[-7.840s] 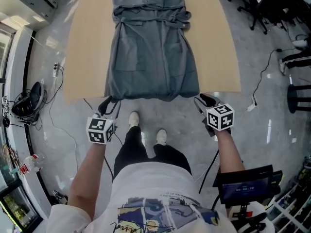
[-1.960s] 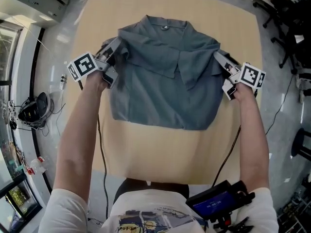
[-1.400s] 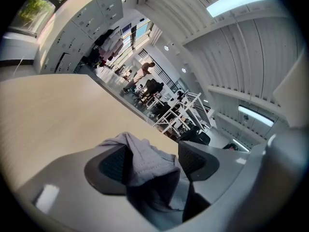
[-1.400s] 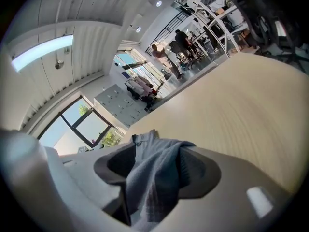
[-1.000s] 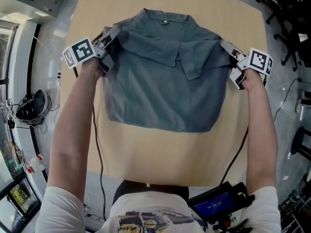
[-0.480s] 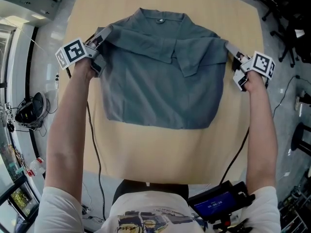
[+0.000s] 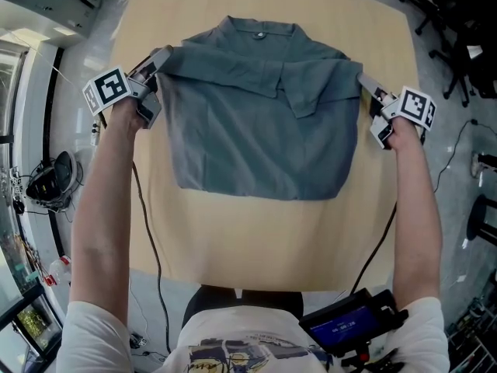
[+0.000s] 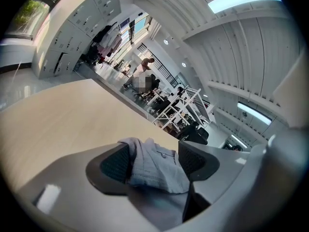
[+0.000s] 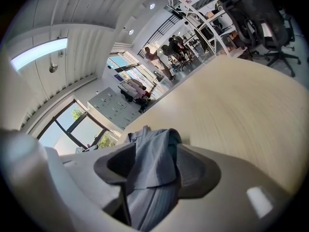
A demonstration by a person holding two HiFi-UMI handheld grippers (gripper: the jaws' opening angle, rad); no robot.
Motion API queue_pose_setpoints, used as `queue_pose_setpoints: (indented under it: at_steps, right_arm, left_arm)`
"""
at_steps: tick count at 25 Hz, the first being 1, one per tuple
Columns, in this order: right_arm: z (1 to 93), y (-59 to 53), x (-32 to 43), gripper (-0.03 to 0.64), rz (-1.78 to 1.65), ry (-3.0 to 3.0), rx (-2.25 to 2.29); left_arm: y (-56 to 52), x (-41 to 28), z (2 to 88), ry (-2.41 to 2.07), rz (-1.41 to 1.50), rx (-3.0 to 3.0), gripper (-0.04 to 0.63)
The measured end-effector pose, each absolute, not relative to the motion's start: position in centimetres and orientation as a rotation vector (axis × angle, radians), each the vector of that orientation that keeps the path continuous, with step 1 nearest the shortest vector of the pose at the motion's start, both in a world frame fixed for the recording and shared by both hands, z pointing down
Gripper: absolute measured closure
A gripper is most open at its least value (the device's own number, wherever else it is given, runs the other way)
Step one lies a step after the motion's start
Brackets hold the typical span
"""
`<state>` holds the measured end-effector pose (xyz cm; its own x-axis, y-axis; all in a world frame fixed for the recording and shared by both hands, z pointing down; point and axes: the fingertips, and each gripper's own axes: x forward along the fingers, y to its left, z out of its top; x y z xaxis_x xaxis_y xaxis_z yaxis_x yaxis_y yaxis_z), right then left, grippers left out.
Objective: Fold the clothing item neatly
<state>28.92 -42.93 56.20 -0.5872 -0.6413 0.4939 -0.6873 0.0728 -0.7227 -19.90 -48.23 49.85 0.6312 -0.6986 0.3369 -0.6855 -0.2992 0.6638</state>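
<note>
We hold the grey garment (image 7: 264, 123) flat on the desk (image 7: 264, 239), doubled over on itself, with the collar at the far edge. Our left claw (image 7: 153, 59) pinches its far left corner and our right claw (image 7: 365, 82) pinches the far right one. We judge the two are drawn apart so the fold lies taut and square before release. The head view gives the whole outline and the straight near edge, but not the grip itself. The left gripper view shows that claw's jaws closed on a bunched wad of cloth. The right gripper view shows its jaws clamped on several layers, with bare desk beyond.
</note>
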Motion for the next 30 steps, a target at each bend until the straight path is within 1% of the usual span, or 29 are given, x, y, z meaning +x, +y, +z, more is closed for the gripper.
queue_pose_setpoints:
  at_steps: [11,16,22,28,30]
  right_arm:
    - [55.0,-40.3,28.0,0.362,1.535,-2.298,1.398]
    - [54.5,-38.8,27.2,0.362,1.551,-2.270,1.424]
    - [51.3,-36.4,23.7,0.362,1.219,-2.347,1.310]
    - [47.9,-31.2,19.6,0.362,0.989,-2.349,1.298]
    - [46.9,-28.8,18.1,0.362,0.922,-2.346,1.284]
  left_arm:
    - [-46.7,-22.9,48.2,-1.023,-0.086,1.979,0.273]
    - [-45.2,-24.0,47.6,-1.035,-0.040,2.012,0.273]
    - [-41.8,-23.3,45.9,-1.018,0.059,2.131,0.280]
    - [-34.6,-21.6,44.0,-0.973,0.227,2.301,0.318]
    - [-31.9,-20.9,43.0,-0.972,0.293,2.374,0.348]
